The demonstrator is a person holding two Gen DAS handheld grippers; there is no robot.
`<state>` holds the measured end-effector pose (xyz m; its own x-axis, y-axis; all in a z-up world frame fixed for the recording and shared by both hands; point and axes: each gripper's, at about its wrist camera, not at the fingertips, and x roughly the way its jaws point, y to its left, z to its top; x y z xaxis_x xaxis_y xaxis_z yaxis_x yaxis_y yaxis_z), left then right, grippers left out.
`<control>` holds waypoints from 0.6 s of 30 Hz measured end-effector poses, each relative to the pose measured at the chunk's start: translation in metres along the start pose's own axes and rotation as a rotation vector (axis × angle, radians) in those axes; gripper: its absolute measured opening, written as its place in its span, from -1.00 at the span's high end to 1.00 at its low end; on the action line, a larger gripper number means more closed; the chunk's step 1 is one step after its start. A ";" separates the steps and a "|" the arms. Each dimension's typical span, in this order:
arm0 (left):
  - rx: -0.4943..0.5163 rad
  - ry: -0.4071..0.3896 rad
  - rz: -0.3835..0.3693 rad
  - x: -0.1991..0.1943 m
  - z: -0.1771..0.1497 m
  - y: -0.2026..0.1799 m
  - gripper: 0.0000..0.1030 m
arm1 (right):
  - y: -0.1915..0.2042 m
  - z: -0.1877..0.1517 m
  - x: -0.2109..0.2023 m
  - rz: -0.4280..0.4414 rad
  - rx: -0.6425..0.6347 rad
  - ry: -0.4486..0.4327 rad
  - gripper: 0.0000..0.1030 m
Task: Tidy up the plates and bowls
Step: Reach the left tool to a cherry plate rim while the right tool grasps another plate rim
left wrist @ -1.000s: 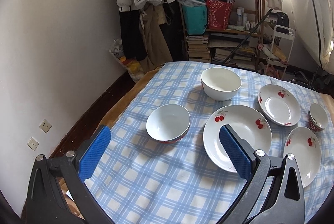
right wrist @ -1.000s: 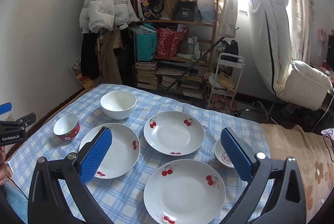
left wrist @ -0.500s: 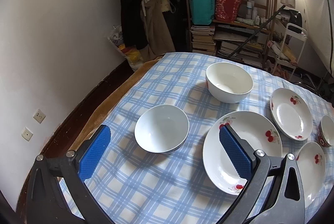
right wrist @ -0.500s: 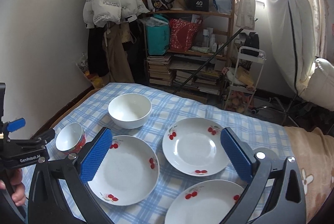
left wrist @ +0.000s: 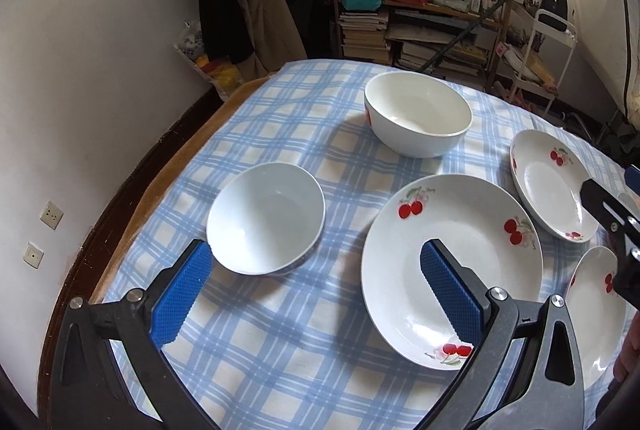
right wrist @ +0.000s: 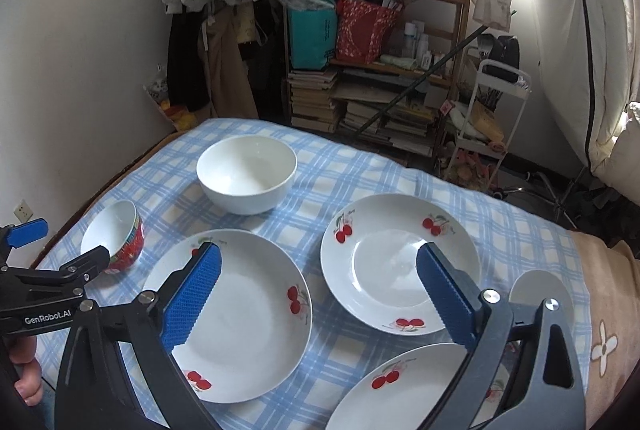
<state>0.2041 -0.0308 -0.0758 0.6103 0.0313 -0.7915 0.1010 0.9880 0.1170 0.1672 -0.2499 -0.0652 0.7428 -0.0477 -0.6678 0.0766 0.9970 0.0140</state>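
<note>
Our left gripper (left wrist: 316, 294) hangs low over the checked tablecloth (left wrist: 280, 362) with its jaws spread wide, gripping nothing. The small bowl (left wrist: 266, 224) sits just past its left pad at about 11 o'clock, rim almost touching. At 1 o'clock we've got the big cherry plate (left wrist: 472, 230), with the right pad over its near side. Our right gripper (right wrist: 318, 294) is wide apart too, empty, above the gap between that big plate (right wrist: 240, 318) and a second plate (right wrist: 394, 262). Farther back at 11 o'clock sits the large white bowl (right wrist: 246, 177); the shelf (right wrist: 380, 69) is beyond the table.
</note>
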 end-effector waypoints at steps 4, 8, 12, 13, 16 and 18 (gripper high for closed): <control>0.010 0.038 -0.021 0.007 -0.006 -0.004 -0.99 | -0.003 -0.007 0.013 0.004 0.004 0.038 -0.99; 0.025 0.079 -0.044 0.016 -0.010 -0.008 -0.98 | -0.005 -0.013 0.024 0.024 0.014 0.088 -0.72; 0.034 0.116 -0.073 0.025 -0.013 -0.010 -0.84 | -0.010 -0.018 0.033 0.076 0.045 0.133 -0.49; 0.026 0.128 -0.085 0.028 -0.013 -0.010 -0.84 | -0.009 -0.020 0.034 0.083 0.049 0.138 -0.43; 0.011 0.158 -0.107 0.034 -0.016 -0.007 -0.84 | -0.009 -0.024 0.040 0.105 0.053 0.163 -0.15; 0.004 0.171 -0.119 0.037 -0.017 -0.007 -0.74 | -0.007 -0.027 0.044 0.120 0.052 0.184 0.01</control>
<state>0.2122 -0.0340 -0.1160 0.4520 -0.0596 -0.8900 0.1678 0.9856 0.0192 0.1817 -0.2578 -0.1147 0.6148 0.0877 -0.7838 0.0330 0.9901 0.1367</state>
